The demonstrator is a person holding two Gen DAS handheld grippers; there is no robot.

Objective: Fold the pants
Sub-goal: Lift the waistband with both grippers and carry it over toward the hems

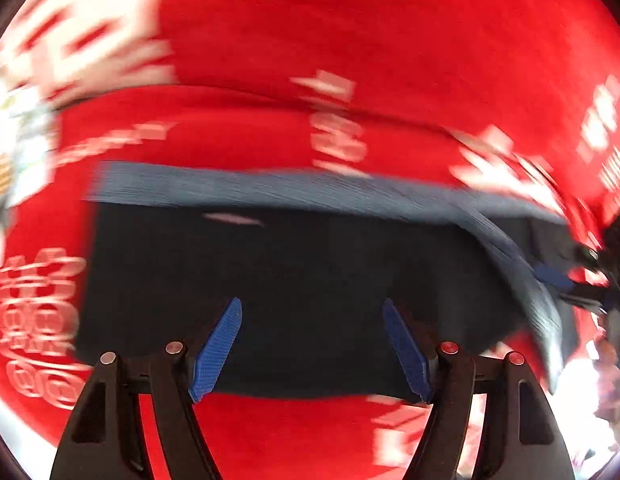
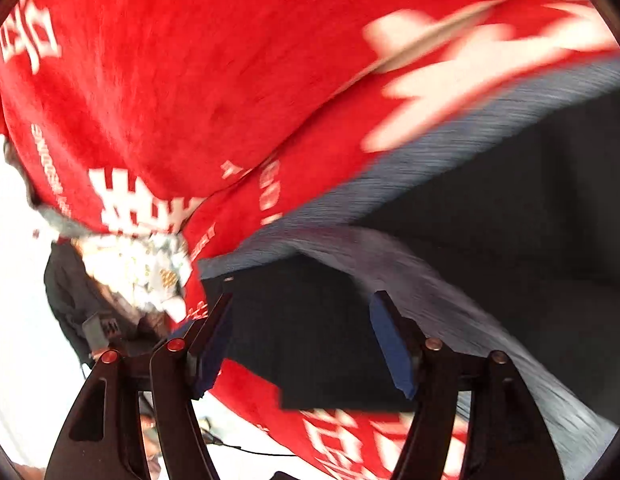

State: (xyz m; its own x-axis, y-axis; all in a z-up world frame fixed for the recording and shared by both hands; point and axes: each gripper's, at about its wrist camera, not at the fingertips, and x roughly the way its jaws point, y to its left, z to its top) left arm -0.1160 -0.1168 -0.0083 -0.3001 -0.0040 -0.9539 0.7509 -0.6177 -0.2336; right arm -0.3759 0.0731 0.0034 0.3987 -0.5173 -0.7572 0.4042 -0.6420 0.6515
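Close in, both wrist views show blue-padded jaws standing apart with nothing clamped between them. The left gripper [image 1: 312,312] hangs over the dark navy pants [image 1: 278,292], which lie folded flat on a red cloth with white lettering [image 1: 350,40]; the pants' near edge runs just behind the two pads and red cloth shows below it. The right gripper [image 2: 302,304] also hangs over the pants [image 2: 310,344], near a corner of the dark fabric, with the cloth [image 2: 190,80] showing below and to the left. Only the left view takes in the whole folded shape, with the grey ribbed waistband [image 1: 270,186] along its far edge and turned over at the right. Only the right view shows that waistband [image 2: 430,276] curling past the right pad, and the cloth's edge at left with blurred clutter beyond it.
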